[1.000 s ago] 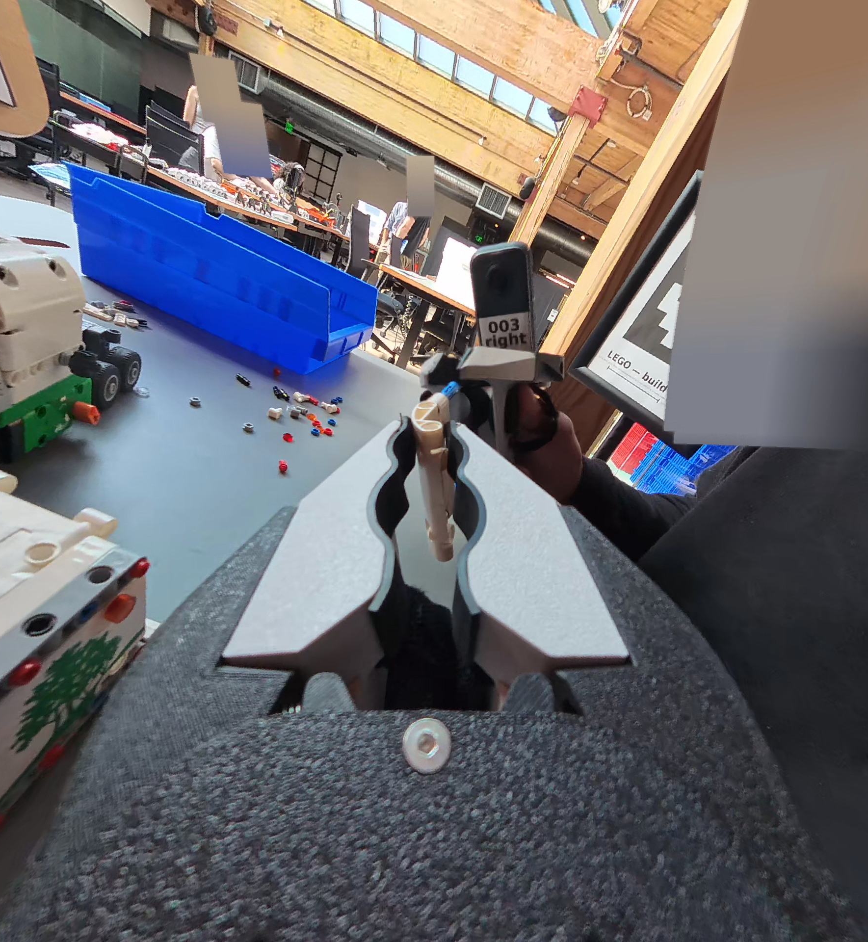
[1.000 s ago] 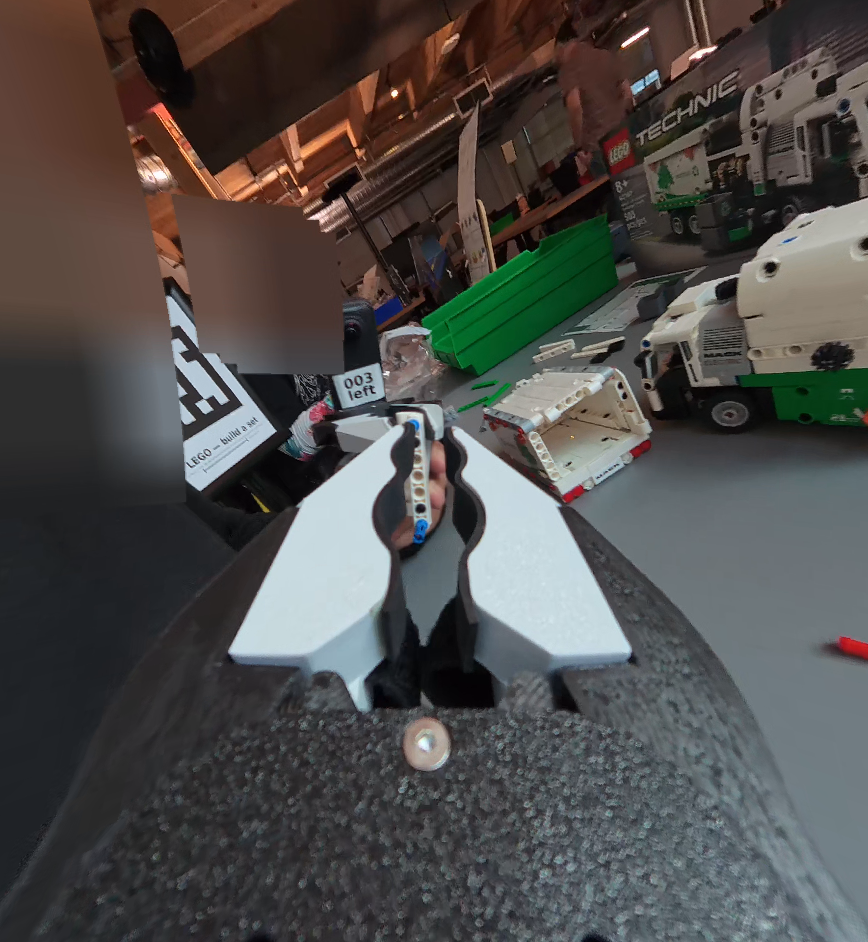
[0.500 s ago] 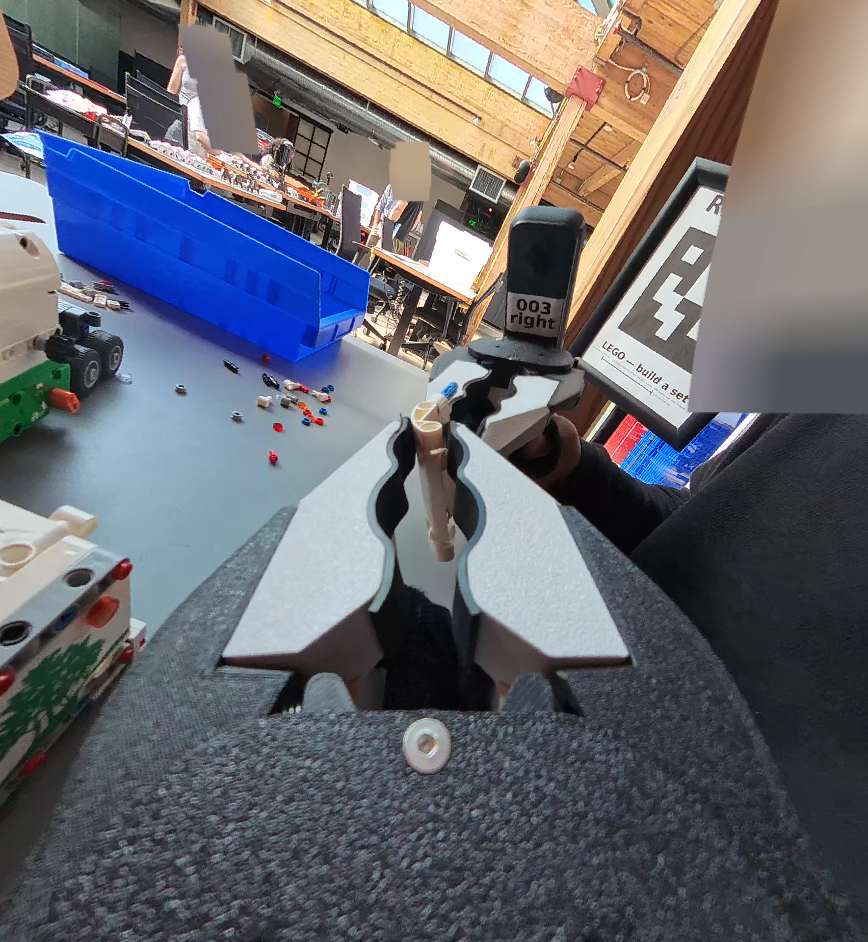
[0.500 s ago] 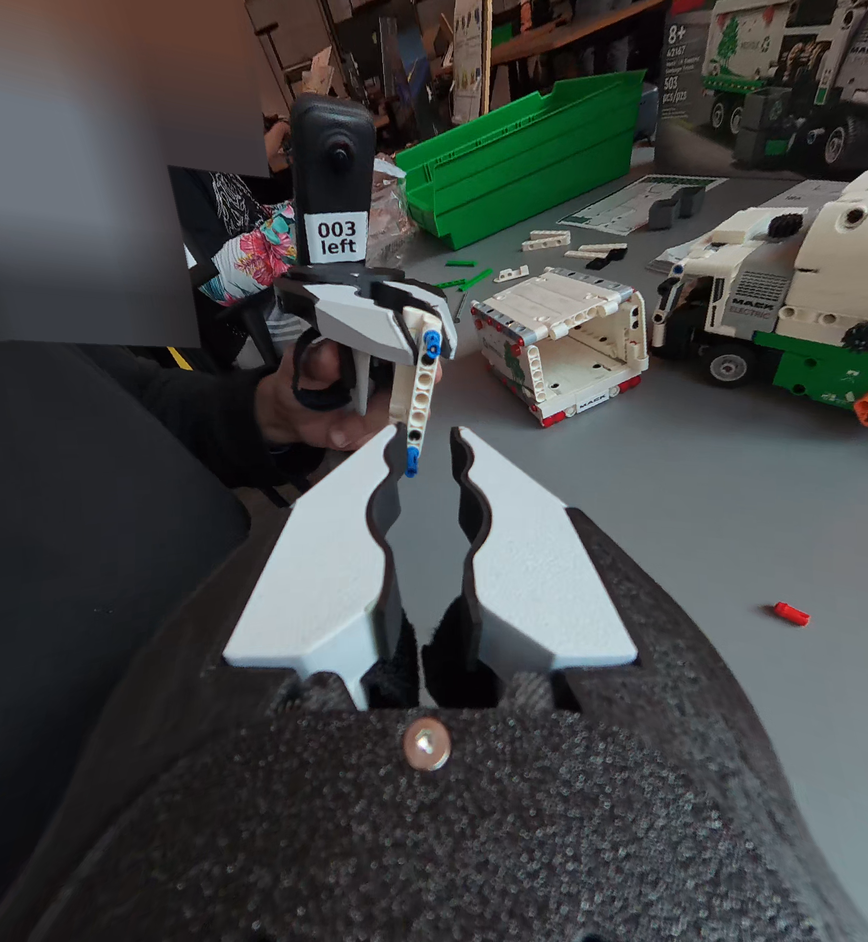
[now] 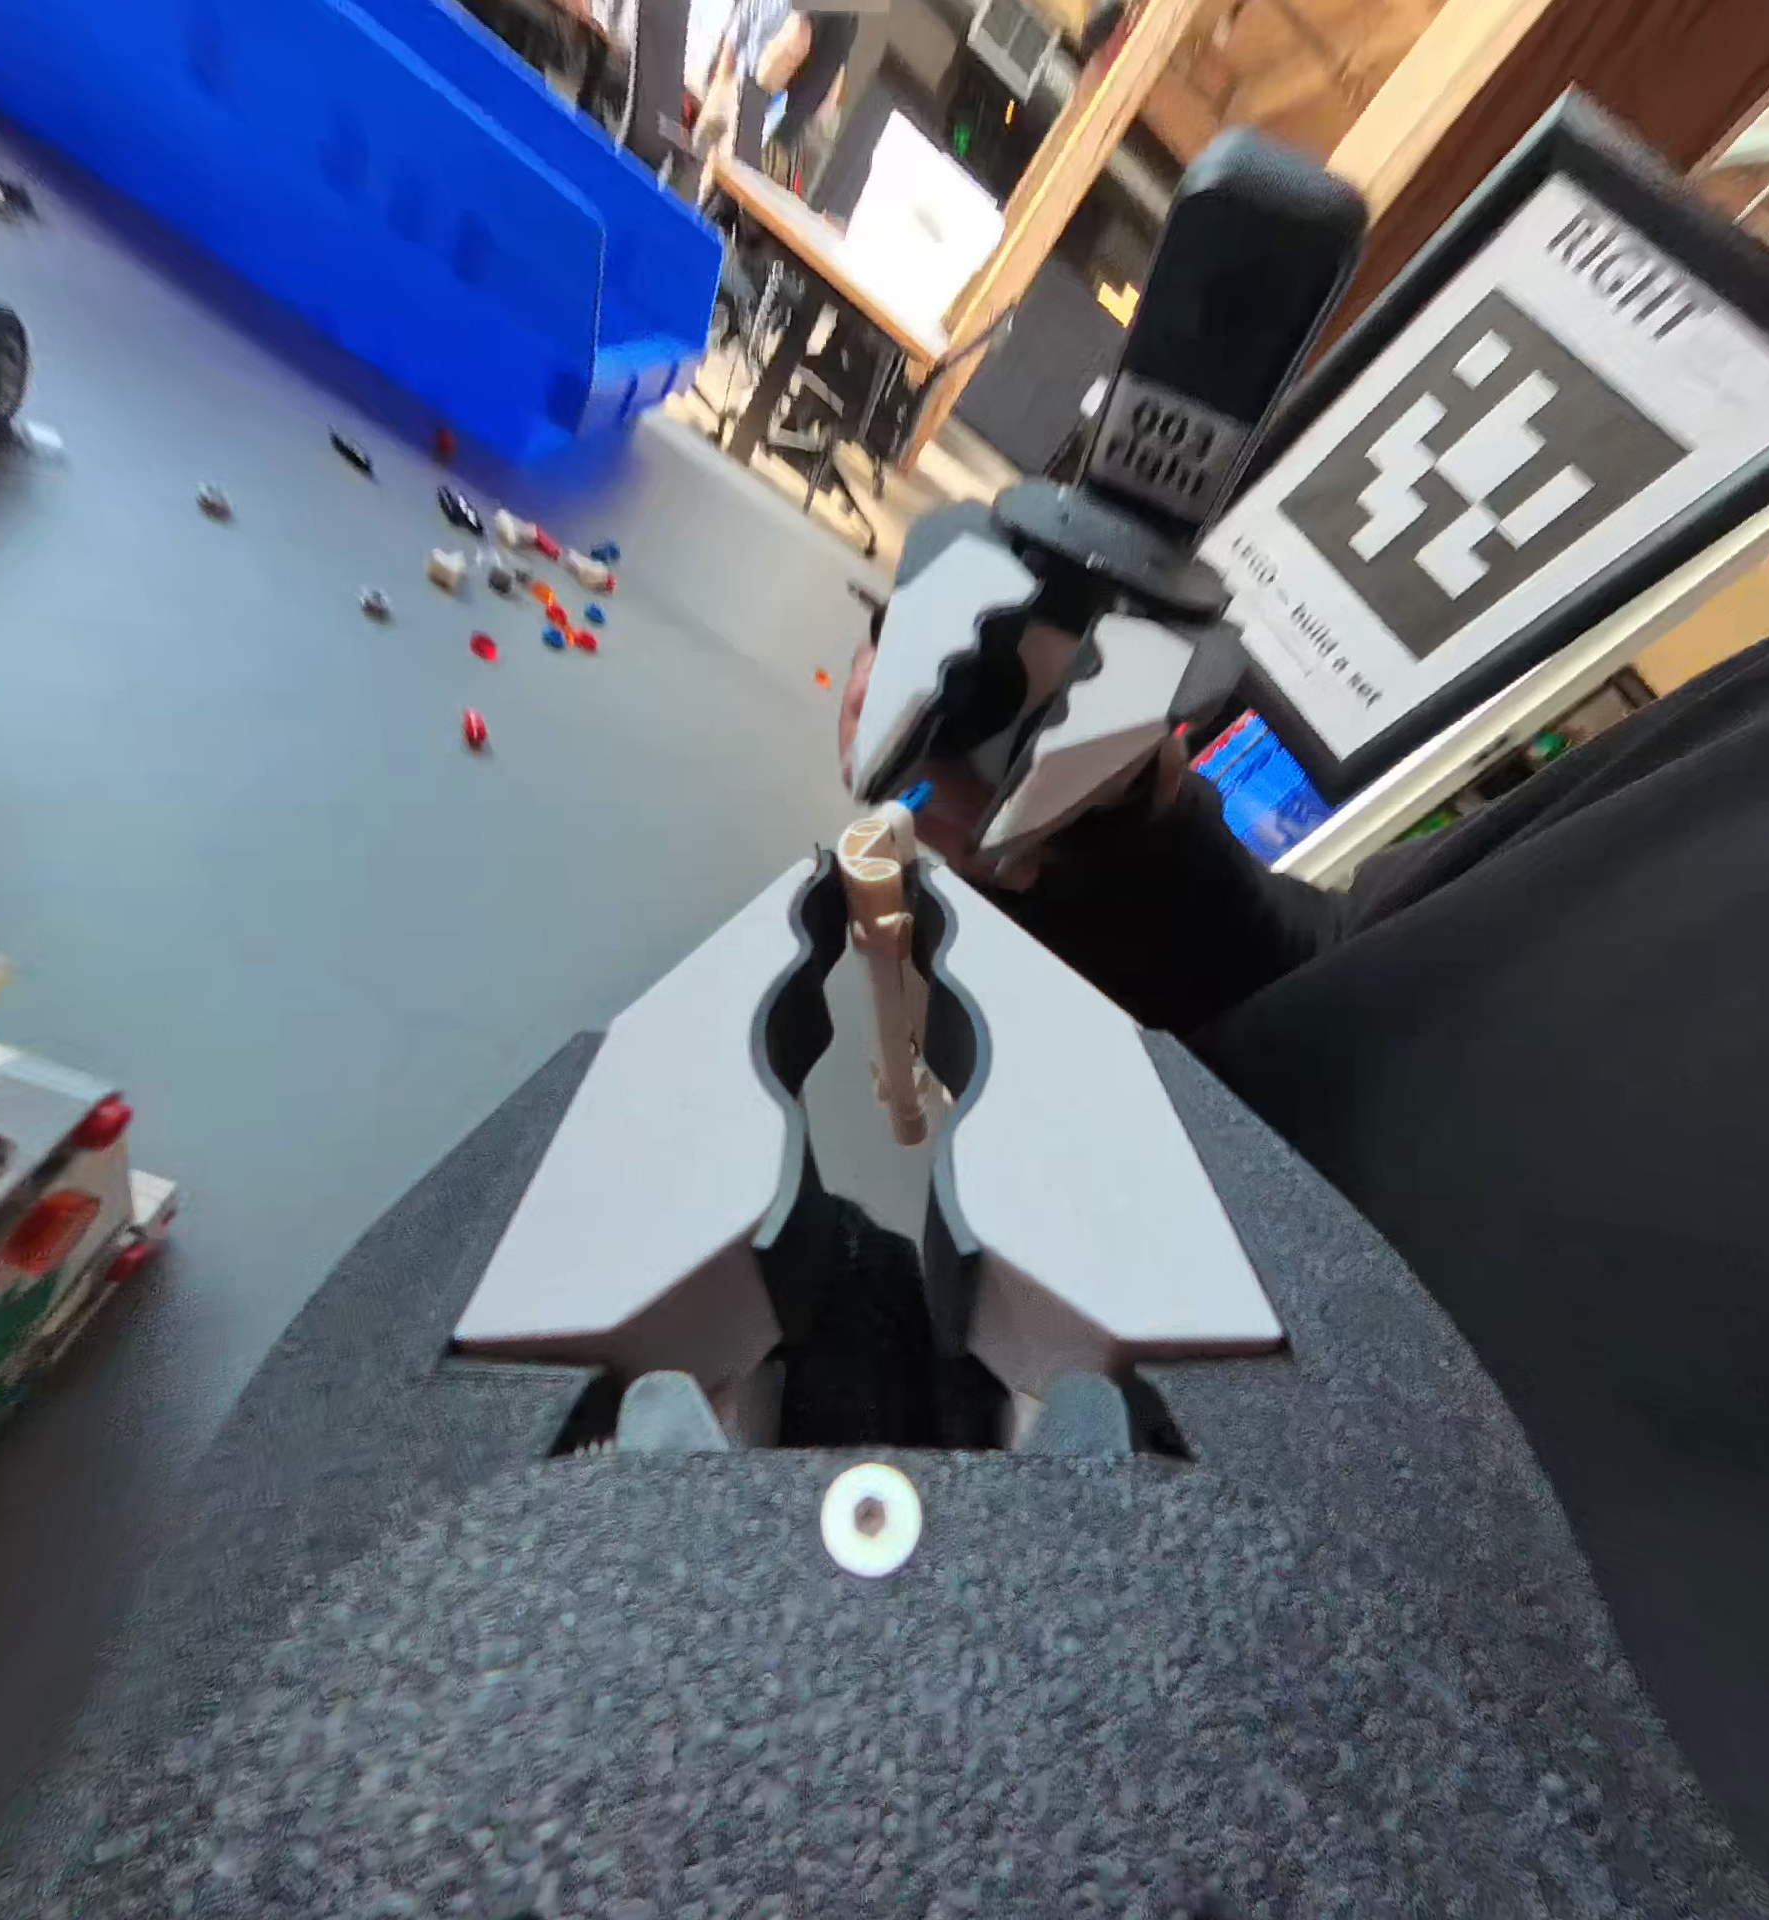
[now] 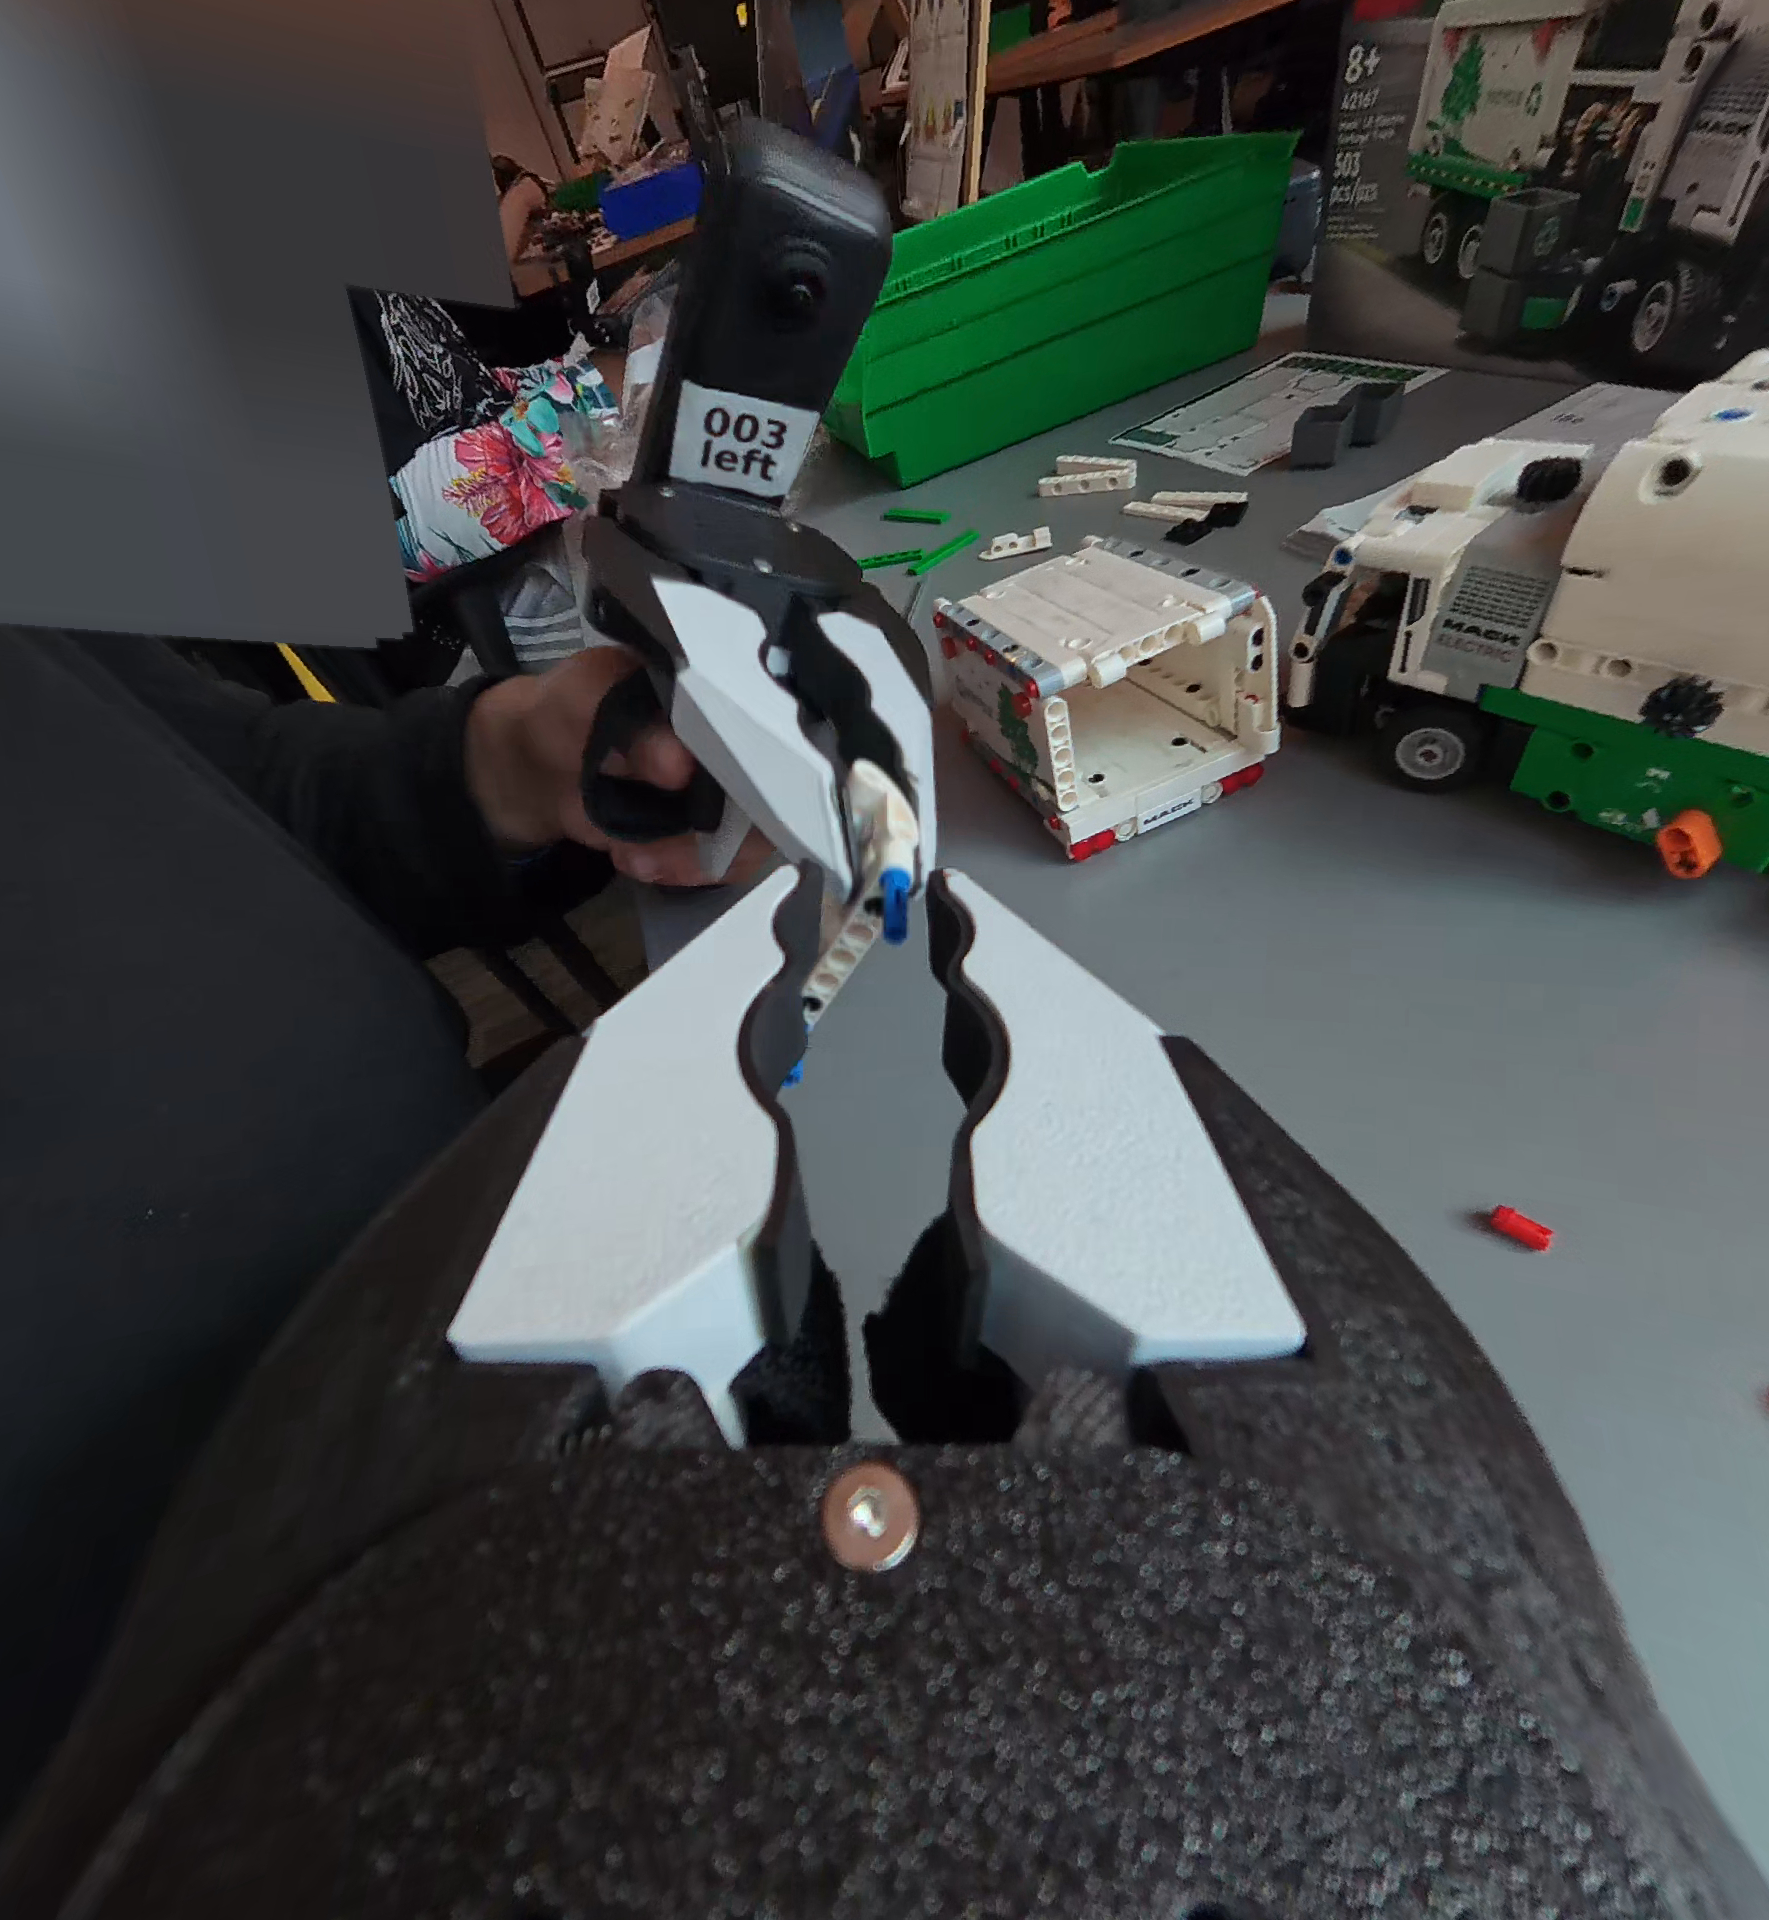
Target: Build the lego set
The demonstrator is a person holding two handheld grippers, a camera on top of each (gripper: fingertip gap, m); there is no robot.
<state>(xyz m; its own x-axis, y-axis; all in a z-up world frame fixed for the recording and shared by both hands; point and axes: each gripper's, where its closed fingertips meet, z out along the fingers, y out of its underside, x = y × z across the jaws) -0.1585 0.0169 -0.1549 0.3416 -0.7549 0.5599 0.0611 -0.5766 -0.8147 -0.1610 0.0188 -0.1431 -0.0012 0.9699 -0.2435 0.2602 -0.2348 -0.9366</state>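
1. The left gripper [image 5: 875,883] is clamping a slim white holed beam [image 6: 852,935] near its tips, with a blue pin [image 6: 893,896] sticking out of the beam's upper end (in the left wrist view the beam reads tan and sits lengthwise in the gap).
2. The right gripper [image 6: 864,883] is standing released, its jaws apart and nothing between them; in its own view the beam is hanging at 12 o'clock, just past the tips, its lower end dipping behind the left finger [image 6: 651,1122].
3. As a judgement, the step in hand is a two-handed fit or re-grip on this beam, held in the air above the grey table [image 6: 1379,1039], not yet joined to the model.
4. The next move is probably calling for the right gripper to line its gap up with the pin or the beam's free end and close squarely, while the left holds firm.
5. Farther out at 1 o'clock the open white box section [image 6: 1119,686] is lying on the table, and at 2 o'clock the white and green truck [image 6: 1607,644] is standing.
6. Loose small pieces [image 5: 516,592] are lying scattered at 10 o'clock in the left wrist view, near the blue bin [image 5: 340,208].
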